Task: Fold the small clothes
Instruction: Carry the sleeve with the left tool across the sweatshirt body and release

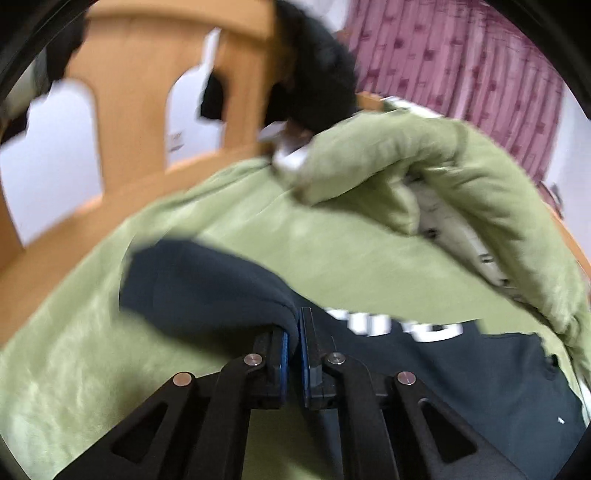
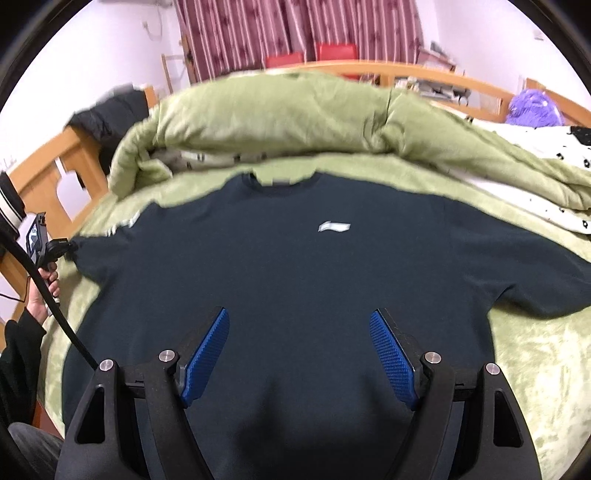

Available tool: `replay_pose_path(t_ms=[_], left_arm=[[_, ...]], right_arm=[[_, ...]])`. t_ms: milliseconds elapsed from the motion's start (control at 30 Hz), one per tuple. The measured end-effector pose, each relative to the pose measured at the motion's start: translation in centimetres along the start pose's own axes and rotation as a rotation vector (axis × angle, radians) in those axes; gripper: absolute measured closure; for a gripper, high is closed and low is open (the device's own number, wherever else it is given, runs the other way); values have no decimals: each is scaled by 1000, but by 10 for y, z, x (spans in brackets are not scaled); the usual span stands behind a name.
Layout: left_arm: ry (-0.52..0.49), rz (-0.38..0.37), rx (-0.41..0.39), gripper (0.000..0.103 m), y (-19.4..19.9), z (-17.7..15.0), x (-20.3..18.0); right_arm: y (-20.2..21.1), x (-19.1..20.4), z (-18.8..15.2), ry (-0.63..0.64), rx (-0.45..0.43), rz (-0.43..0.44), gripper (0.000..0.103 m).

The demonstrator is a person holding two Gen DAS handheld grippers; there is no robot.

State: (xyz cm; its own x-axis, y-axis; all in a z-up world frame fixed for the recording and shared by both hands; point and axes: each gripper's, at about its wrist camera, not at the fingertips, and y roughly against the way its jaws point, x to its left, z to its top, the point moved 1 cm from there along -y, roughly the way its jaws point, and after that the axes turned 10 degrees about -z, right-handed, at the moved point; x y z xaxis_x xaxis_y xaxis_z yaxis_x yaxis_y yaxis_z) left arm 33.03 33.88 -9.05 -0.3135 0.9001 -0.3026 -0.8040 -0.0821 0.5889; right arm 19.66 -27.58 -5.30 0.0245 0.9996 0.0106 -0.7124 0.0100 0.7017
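A dark navy shirt point(image 2: 295, 266) with a small white logo point(image 2: 333, 227) lies flat, front up, on a green blanket point(image 2: 535, 369). In the left wrist view my left gripper point(image 1: 294, 332) is shut on the end of the shirt's left sleeve point(image 1: 207, 284), with dark cloth pinched between the blue pads. White lettering point(image 1: 417, 326) shows on the shirt beside it. The right wrist view shows that same left gripper point(image 2: 68, 246) at the far left, at the sleeve tip. My right gripper point(image 2: 299, 325) hangs open above the shirt's lower middle with nothing between its fingers.
A rolled green duvet point(image 2: 277, 118) with white patterned lining lies behind the shirt's collar. A wooden bed frame point(image 1: 129, 110) runs along the left, with a black garment point(image 1: 317, 81) draped on it. A person's hand point(image 2: 40, 295) and a cable are at the left edge. A striped curtain point(image 2: 295, 33) hangs behind.
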Motion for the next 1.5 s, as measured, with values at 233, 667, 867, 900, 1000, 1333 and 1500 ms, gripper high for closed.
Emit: replay_pose_path(t_ms=[233,667,867,900,1000,1333,1500], left_arm=[[-152,-144,-44,97,41,10,-117],[-373,-330,113,97,35,-94,-326],[-426,-360,240,95,21,-153,-364],[-449,-359,281,95,20,-164,-367],[-474,-360,320,91,26,-175,-370],[-403,-308,181,36,101,-153,-326],[-368,-213,148,36,135,-142,-283]], right_arm=[[30,-23,7,-52,-77,-11,26],[79,-41,11,-71,-226,-9,26],[79,-55,1,-84,-206,0,26],[81,-57,0,-80,-212,-7,26],[82,-58,-1,-77,-215,-3,26],[74,-31,0,-34,-184,40,26],[70,0,-4,28,-184,37,26]])
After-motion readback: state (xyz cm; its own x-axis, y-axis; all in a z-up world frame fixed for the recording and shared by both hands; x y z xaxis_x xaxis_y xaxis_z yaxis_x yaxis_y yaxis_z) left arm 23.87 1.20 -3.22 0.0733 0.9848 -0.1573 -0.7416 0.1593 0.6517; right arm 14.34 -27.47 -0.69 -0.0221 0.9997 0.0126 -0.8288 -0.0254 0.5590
